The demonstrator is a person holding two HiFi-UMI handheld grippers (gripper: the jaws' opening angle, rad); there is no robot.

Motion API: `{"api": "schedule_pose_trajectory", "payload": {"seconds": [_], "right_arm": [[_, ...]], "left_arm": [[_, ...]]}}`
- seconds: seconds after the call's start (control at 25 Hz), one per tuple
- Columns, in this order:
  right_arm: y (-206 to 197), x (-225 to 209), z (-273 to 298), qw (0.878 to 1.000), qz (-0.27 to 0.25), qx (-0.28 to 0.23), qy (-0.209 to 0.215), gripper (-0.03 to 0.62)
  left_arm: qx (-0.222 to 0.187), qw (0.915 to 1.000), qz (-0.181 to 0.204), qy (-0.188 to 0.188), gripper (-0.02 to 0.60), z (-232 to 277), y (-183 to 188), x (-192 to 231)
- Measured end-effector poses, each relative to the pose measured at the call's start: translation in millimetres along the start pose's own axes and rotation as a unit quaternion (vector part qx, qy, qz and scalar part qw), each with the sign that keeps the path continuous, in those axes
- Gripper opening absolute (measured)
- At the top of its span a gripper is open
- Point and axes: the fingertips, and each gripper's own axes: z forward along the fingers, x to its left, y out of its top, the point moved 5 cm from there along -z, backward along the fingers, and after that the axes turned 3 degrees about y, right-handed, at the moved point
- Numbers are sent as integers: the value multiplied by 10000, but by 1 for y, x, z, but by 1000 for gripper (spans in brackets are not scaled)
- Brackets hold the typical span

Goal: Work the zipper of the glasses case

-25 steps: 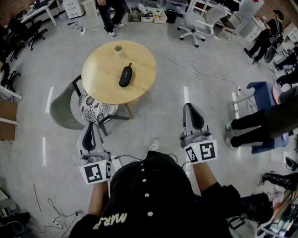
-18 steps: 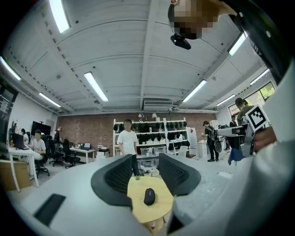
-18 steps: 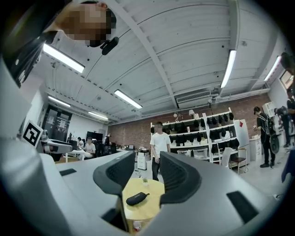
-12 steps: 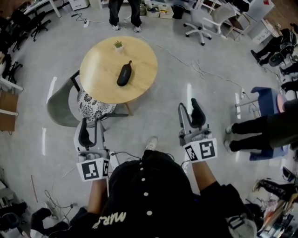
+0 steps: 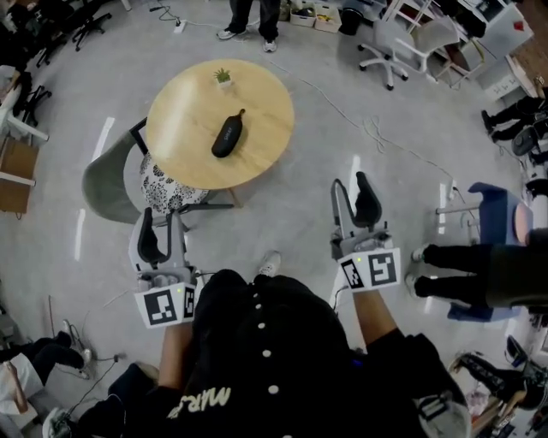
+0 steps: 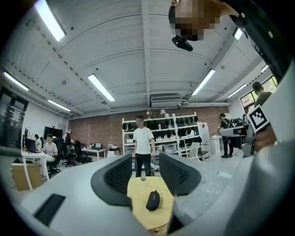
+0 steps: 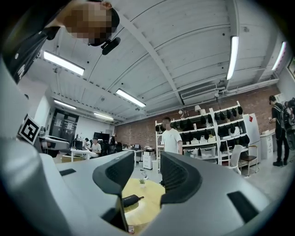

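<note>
The black glasses case (image 5: 227,135) lies zipped near the middle of a round wooden table (image 5: 184,150), far ahead of both grippers. My left gripper (image 5: 159,224) is held low over the floor, short of the table, its jaws open and empty. My right gripper (image 5: 353,190) hovers over the floor to the table's right, also open and empty. In the left gripper view the case (image 6: 153,200) shows between the spread pads (image 6: 115,177). The right gripper view has the case (image 7: 130,200) low between its pads (image 7: 177,177).
A small potted plant (image 5: 223,77) stands at the table's far edge. A grey chair (image 5: 107,188) with a patterned cushion (image 5: 164,190) is tucked under the near left side. A person (image 5: 253,17) stands beyond the table. Another person's legs (image 5: 467,274) and cables (image 5: 377,133) are on the right.
Both grippers' jaws have gone from shut to open. The person has stepped a little towards the table, which now sits nearer in the head view.
</note>
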Motion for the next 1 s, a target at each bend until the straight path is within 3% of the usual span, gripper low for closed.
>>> {"api": "schedule_pose_trajectory", "payload": {"seconds": [0.48,1.0], "right_arm": [[-6,-16,7,10000,41,-14,5,167],[-17,-19,87,9999,-114,104,-54,160]], "left_arm": [[31,10000,67,-14,172,13,-6,-10],[-49,9995,30,-310,172,97,-18,24]]}}
